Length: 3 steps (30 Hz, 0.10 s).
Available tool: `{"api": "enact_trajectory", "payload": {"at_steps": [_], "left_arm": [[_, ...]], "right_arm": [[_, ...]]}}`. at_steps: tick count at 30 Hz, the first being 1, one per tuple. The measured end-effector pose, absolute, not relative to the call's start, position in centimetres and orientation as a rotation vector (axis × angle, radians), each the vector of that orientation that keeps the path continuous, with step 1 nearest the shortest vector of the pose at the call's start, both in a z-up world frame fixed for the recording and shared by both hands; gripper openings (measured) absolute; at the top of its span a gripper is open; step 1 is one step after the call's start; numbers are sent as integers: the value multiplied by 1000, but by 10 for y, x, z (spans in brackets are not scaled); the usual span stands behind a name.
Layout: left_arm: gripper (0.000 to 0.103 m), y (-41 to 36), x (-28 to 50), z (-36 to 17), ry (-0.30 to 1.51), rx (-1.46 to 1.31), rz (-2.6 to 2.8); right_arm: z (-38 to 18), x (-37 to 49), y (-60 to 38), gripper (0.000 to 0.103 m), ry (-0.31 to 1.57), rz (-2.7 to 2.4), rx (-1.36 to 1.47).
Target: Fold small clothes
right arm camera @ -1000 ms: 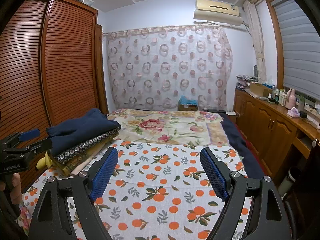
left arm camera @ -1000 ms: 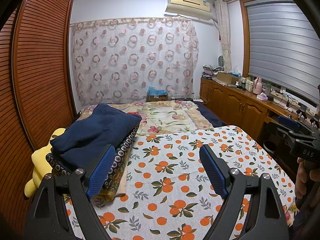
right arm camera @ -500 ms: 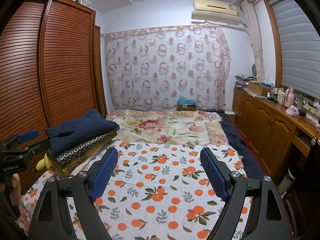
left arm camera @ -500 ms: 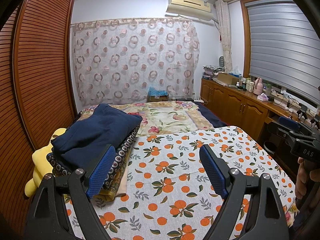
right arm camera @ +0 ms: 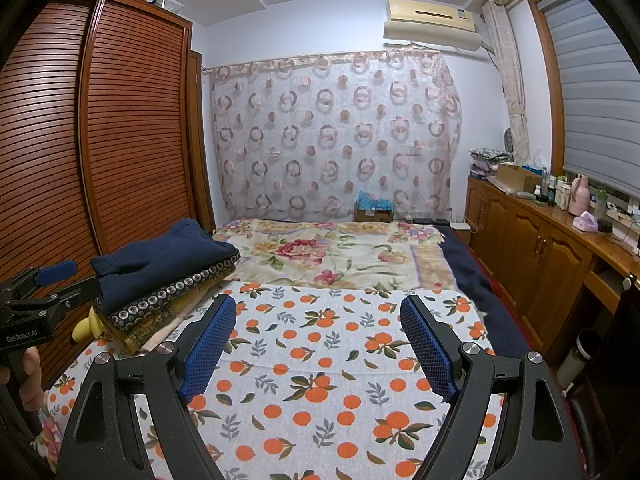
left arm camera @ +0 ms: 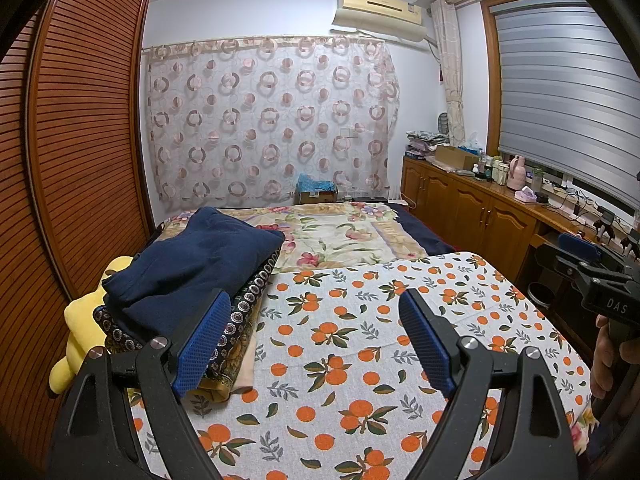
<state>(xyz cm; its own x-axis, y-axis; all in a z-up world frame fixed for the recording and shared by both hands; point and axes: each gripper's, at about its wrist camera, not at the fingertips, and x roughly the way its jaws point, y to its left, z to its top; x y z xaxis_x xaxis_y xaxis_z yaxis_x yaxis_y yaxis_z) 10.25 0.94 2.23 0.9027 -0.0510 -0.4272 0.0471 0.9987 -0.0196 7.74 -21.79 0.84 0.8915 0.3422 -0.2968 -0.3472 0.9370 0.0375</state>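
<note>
Left wrist: nothing has changed over the last second — left gripper (left arm camera: 316,336) idle, jaws wide apart, empty, over the orange-print cloth (left arm camera: 360,320). Folded stack (left arm camera: 188,280) just left of it. No bins in view.

Right wrist: right gripper (right arm camera: 318,338) likewise spread, empty — stack (right arm camera: 160,276) well left. I'd say no fold has started.

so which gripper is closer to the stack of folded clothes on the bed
Left. The left gripper hovers right beside the stack of folded clothes, its left finger overlapping it; the right gripper hovers farther off, above the orange-print cloth.
</note>
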Motion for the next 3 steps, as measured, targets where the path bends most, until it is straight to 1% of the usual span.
{"api": "enact_trajectory", "payload": {"at_steps": [3], "left_arm": [[87,9,103,22,442,-9,-52]], "right_arm": [[9,77,-218,86,305,358,-17]]}}
